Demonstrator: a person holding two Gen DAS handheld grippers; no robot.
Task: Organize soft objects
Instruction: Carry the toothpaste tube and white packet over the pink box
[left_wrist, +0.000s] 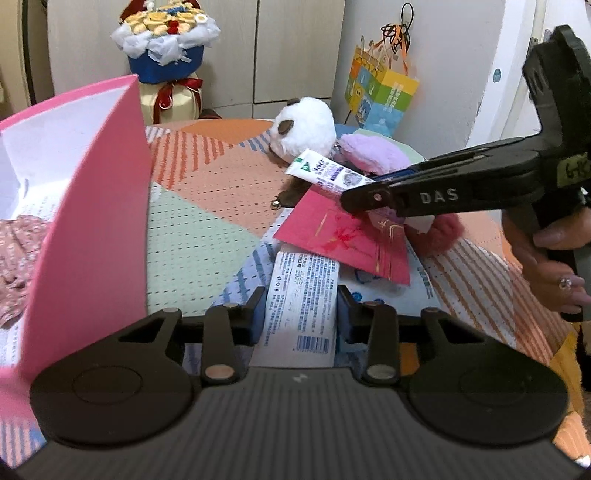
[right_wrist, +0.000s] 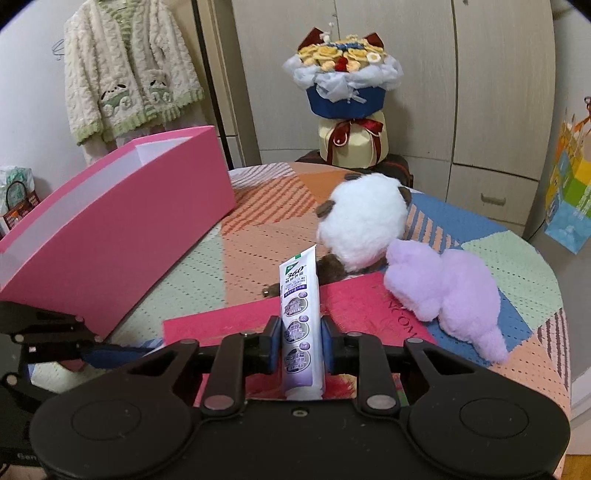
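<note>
My left gripper (left_wrist: 301, 314) is shut on a white tube with blue print (left_wrist: 301, 295), beside the open pink box (left_wrist: 88, 236). My right gripper (right_wrist: 301, 345) is shut on a white and purple toothpaste tube (right_wrist: 300, 317), held upright above a red envelope (right_wrist: 362, 306). That tube also shows in the left wrist view (left_wrist: 325, 173), with the right gripper (left_wrist: 373, 192) coming in from the right. A white panda plush (right_wrist: 364, 221) and a purple plush (right_wrist: 447, 291) lie on the patterned cover beyond. A pink fluffy item (left_wrist: 443, 232) sits under the right gripper.
The pink box holds floral fabric (left_wrist: 16, 251). A flower bouquet (right_wrist: 345, 92) stands behind the table. A colourful gift bag (left_wrist: 380, 96) hangs on the wall at right. A cream cardigan (right_wrist: 129, 70) hangs at back left. The table edge (right_wrist: 554, 295) curves at right.
</note>
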